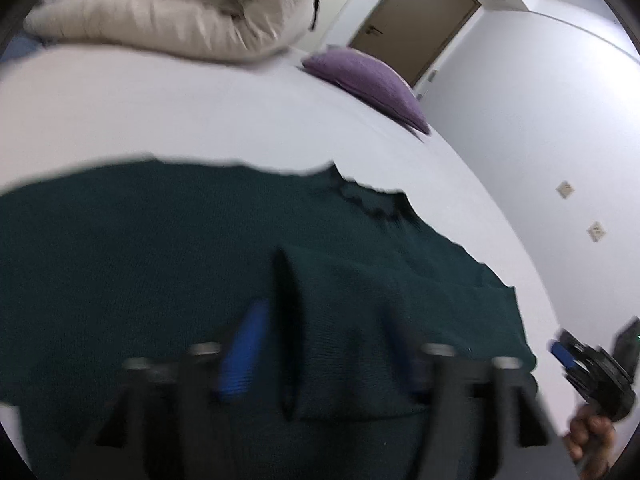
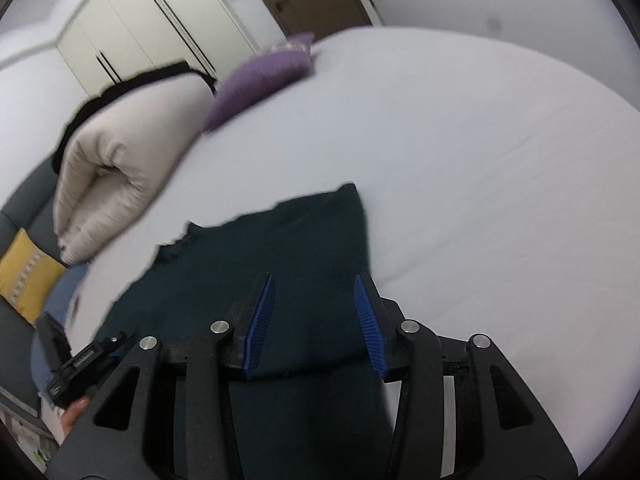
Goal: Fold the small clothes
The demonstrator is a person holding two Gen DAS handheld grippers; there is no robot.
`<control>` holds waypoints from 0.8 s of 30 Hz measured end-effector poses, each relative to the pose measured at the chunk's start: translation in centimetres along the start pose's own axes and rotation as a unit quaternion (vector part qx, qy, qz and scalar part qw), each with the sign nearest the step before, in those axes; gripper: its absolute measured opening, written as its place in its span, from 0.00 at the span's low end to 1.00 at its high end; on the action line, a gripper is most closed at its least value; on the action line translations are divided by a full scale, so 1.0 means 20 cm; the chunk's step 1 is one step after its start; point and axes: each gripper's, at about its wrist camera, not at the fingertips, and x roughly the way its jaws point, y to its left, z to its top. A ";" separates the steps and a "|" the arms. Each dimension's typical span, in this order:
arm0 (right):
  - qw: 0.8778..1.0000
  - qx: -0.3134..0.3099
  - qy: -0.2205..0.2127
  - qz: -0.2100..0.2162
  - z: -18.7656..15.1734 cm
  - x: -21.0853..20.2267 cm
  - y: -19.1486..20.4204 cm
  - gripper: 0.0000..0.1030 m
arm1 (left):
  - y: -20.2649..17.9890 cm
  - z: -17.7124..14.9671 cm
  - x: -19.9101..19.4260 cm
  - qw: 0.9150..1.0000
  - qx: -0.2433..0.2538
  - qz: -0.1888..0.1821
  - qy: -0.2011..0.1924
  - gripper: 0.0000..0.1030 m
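A dark green knitted garment (image 1: 168, 248) lies spread on the white bed (image 1: 200, 112); it also shows in the right wrist view (image 2: 288, 240). My left gripper (image 1: 320, 340) hovers over it with jaws apart; a raised fold of the knit stands between the blurred blue pads (image 1: 244, 356), gripped or not I cannot tell. My right gripper (image 2: 314, 308) is open above the garment's near part, blue pads (image 2: 370, 320) wide apart, nothing between them. The right gripper also shows at the left wrist view's right edge (image 1: 592, 372).
A rolled cream duvet (image 1: 172, 4) lies at the bed's far side, a purple cushion (image 1: 368, 80) beside it. A brown door (image 1: 416, 20) and a white wardrobe (image 2: 160, 20) stand behind. A yellow cushion (image 2: 24, 276) rests on a grey sofa at left.
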 end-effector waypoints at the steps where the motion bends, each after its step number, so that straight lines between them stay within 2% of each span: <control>1: 1.000 -0.002 -0.002 0.004 -0.03 -0.06 0.02 0.39 | 0.00 0.01 -0.07 1.000 0.002 0.022 -0.014 0.88; 6: 0.999 -0.028 0.010 0.027 -0.16 -0.28 0.13 0.41 | 0.17 -0.02 -0.42 0.998 -0.014 0.039 -0.052 0.89; 8: 0.999 -0.030 0.021 0.038 -0.23 -0.31 0.17 0.42 | 0.33 -0.07 -0.58 0.995 -0.052 0.050 -0.070 0.89; 11: 0.997 -0.039 0.044 0.057 -0.36 -0.36 0.23 0.42 | 0.66 -0.17 -0.81 0.983 -0.137 0.072 -0.097 0.88; 14: 0.994 -0.042 0.065 0.073 -0.46 -0.34 0.32 0.42 | 1.02 -0.27 -1.00 0.957 -0.251 0.077 -0.121 0.81; 17: 0.993 -0.047 0.076 0.083 -0.55 -0.34 0.41 0.42 | 1.32 -0.36 -1.15 0.921 -0.351 0.069 -0.151 0.80; 20: 0.991 -0.058 0.086 0.089 -0.61 -0.33 0.50 0.42 | 1.49 -0.43 -1.24 0.885 -0.423 0.055 -0.188 0.80; 24: 0.989 -0.072 0.093 0.094 -0.64 -0.30 0.60 0.42 | 1.62 -0.48 -1.24 0.845 -0.486 0.030 -0.222 0.80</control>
